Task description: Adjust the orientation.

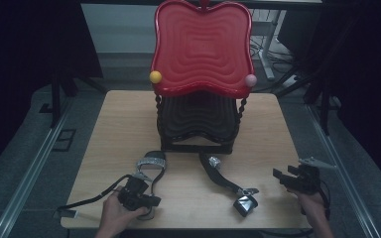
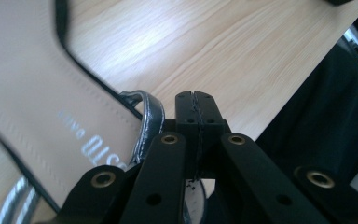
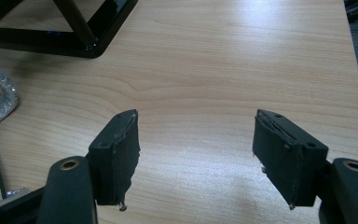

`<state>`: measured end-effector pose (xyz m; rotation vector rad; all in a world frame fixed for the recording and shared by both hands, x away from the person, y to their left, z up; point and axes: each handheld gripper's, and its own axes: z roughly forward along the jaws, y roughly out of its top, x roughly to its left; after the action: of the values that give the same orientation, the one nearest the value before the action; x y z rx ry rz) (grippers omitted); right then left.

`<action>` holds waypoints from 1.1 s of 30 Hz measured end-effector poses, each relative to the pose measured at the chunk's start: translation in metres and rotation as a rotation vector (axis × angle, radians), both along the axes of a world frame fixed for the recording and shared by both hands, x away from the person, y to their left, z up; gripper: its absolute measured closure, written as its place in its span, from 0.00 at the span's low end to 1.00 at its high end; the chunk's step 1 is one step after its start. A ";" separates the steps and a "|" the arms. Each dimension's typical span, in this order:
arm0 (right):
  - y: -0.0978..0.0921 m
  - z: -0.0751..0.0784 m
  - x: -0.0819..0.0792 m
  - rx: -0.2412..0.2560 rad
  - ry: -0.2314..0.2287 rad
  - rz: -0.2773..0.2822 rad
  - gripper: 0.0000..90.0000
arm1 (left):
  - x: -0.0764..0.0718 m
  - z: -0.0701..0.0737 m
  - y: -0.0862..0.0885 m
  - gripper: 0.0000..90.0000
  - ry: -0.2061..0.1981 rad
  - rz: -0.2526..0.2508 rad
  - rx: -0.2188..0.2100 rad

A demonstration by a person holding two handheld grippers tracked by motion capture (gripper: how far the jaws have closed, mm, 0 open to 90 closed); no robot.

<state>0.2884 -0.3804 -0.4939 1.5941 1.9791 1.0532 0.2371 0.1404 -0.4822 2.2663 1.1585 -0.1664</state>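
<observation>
Near the rack [image 1: 198,126], on its left front, lies a sandal [image 1: 149,166], its heel strap pinched in the clenched left gripper [image 1: 140,197]. I'd lift it slowly and level so the thin strap doesn't slip. A second sandal [image 1: 228,186] lies right of it, the right gripper [image 1: 292,178] beyond, jaws wide, empty. Nothing blocks the way to the rack.

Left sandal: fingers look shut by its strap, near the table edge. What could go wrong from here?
1. In the left gripper view the left gripper is shut beside the sandal's black strap, so a lift may miss the left sandal.
2. It sits near the table front edge and could get nudged off.
</observation>
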 end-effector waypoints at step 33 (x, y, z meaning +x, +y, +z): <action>0.002 -0.003 0.001 -0.017 0.015 0.005 0.36 | 0.029 0.036 0.053 0.43 -0.143 0.159 -0.015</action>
<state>0.2894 -0.3786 -0.4973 1.5932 1.9977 1.0265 0.2660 0.1933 -0.4463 2.1241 1.2501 0.0482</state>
